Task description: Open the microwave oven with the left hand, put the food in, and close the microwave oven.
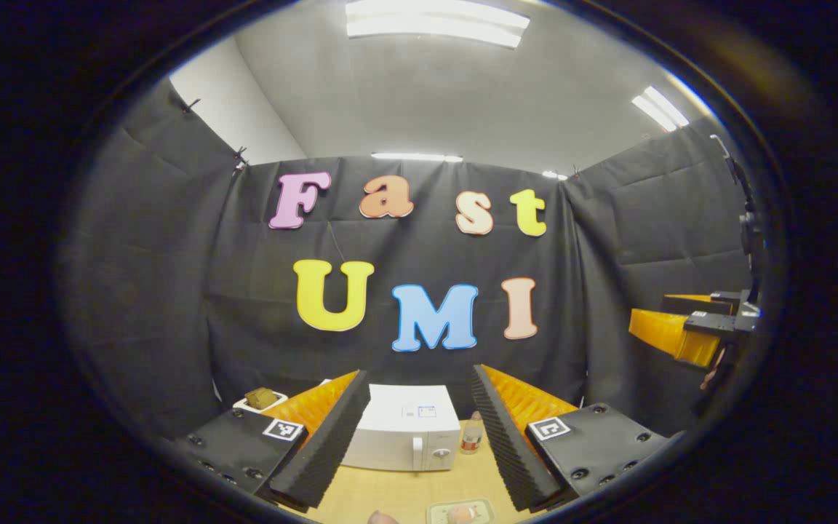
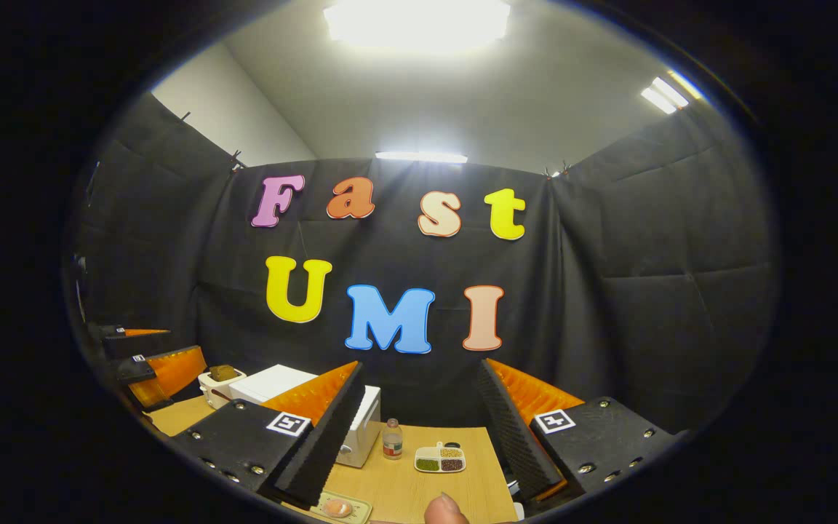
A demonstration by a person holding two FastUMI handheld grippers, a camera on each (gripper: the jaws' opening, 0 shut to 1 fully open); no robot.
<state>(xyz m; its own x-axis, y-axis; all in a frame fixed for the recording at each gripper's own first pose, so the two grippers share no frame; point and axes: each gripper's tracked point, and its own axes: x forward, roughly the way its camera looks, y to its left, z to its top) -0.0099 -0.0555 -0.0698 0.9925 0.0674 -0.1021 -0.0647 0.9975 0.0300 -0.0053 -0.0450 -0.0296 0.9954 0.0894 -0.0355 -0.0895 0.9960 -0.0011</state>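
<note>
The white microwave stands on the wooden table, door shut, straight ahead between the fingers of my left gripper, which is open and holds nothing. A small tray with a piece of food lies at the near table edge. In the right gripper view the microwave is partly hidden behind the left finger, and the food tray lies near the front. My right gripper is open and empty, well above the table. Each gripper shows at the side of the other's view: right gripper, left gripper.
A small bottle stands just right of the microwave. A divided dish of grains lies beside the bottle. A white pot sits left of the microwave. A thumb shows at the bottom edge.
</note>
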